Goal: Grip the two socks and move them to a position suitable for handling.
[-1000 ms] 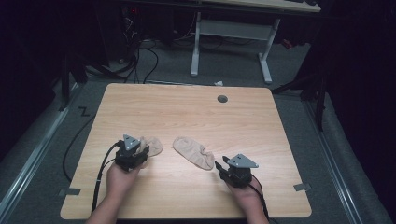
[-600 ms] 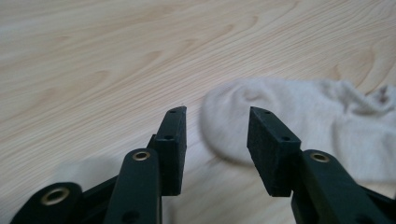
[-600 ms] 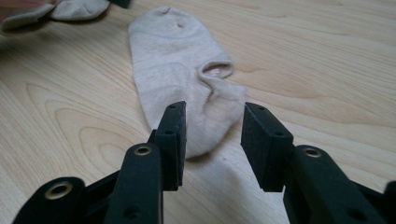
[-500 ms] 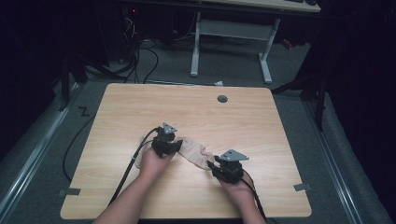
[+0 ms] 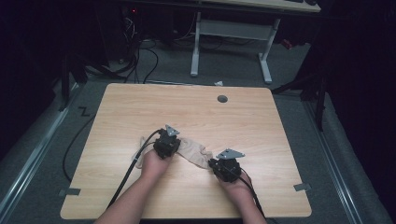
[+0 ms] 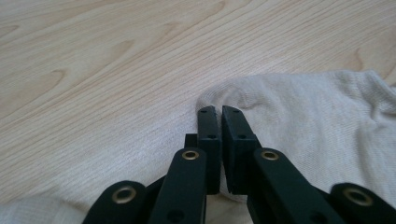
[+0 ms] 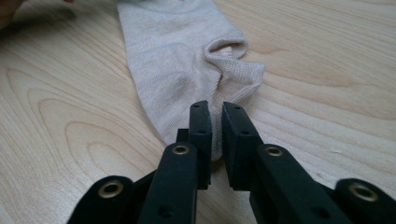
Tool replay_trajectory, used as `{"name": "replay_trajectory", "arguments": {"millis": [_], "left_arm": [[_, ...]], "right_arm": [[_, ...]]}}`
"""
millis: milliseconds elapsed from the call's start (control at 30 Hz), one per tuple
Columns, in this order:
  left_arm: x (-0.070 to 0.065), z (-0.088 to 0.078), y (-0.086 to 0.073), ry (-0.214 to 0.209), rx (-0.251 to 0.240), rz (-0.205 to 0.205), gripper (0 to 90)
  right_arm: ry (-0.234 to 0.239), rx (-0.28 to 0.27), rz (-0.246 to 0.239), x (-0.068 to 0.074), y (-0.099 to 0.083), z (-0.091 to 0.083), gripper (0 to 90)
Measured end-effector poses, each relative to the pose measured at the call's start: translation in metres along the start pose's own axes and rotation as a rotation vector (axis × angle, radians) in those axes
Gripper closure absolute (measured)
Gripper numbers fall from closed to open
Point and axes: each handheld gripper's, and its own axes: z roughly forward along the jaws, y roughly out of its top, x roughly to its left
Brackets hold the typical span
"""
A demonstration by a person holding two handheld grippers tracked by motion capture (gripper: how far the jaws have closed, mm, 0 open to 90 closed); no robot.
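left gripper: jaws pinch sock edge | right gripper: jaws pinch the sock's other end | bare table ahead

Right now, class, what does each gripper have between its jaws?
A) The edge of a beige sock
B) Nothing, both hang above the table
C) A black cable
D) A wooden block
A: in the left gripper view the left gripper pinches a fold of a beige sock, and in the right gripper view the right gripper is closed on a sock's edge on the wooden table.
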Motion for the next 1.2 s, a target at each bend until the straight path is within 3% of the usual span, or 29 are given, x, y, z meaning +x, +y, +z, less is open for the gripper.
{"name": "replay_trajectory", "arguments": {"millis": [67, 233, 400, 433, 467, 500, 600, 633, 833, 1200], "left_arm": [[0.001, -0.009, -0.004, -0.01, -0.015, -0.02, 87.1], [-0.007, -0.043, -0.027, -0.02, -0.062, -0.006, 87.1], [-0.015, -0.059, -0.048, -0.02, -0.067, 0.015, 87.0], [-0.018, -0.068, -0.06, -0.031, -0.063, 0.015, 87.0], [-0.018, -0.068, -0.06, -0.031, -0.063, 0.015, 87.0], [-0.021, -0.076, -0.07, -0.034, -0.064, 0.015, 87.0], [-0.023, -0.08, -0.077, -0.04, -0.058, 0.013, 86.9], [-0.028, -0.083, -0.087, -0.033, -0.045, 0.03, 86.8], [-0.033, -0.092, -0.099, -0.024, -0.046, 0.042, 86.3], [-0.031, -0.092, -0.101, -0.01, -0.052, 0.03, 80.3]], "right_arm": [[-0.009, -0.005, -0.007, 0.001, 0.0, -0.001, 84.6], [-0.008, -0.015, -0.03, 0.005, 0.001, -0.009, 84.4], [0.014, -0.015, -0.058, 0.012, -0.003, -0.017, 84.5], [0.027, -0.014, -0.066, 0.016, -0.006, -0.02, 84.5], [0.027, -0.014, -0.066, 0.016, -0.006, -0.02, 84.5], [0.036, -0.009, -0.077, 0.02, -0.009, -0.023, 84.5], [0.047, -0.007, -0.091, 0.027, -0.016, -0.025, 84.4], [0.054, -0.002, -0.09, 0.029, -0.019, -0.025, 84.4], [0.055, -0.002, -0.1, 0.036, -0.027, -0.029, 83.8], [0.047, -0.014, -0.112, 0.036, -0.028, -0.027, 82.2]]}}
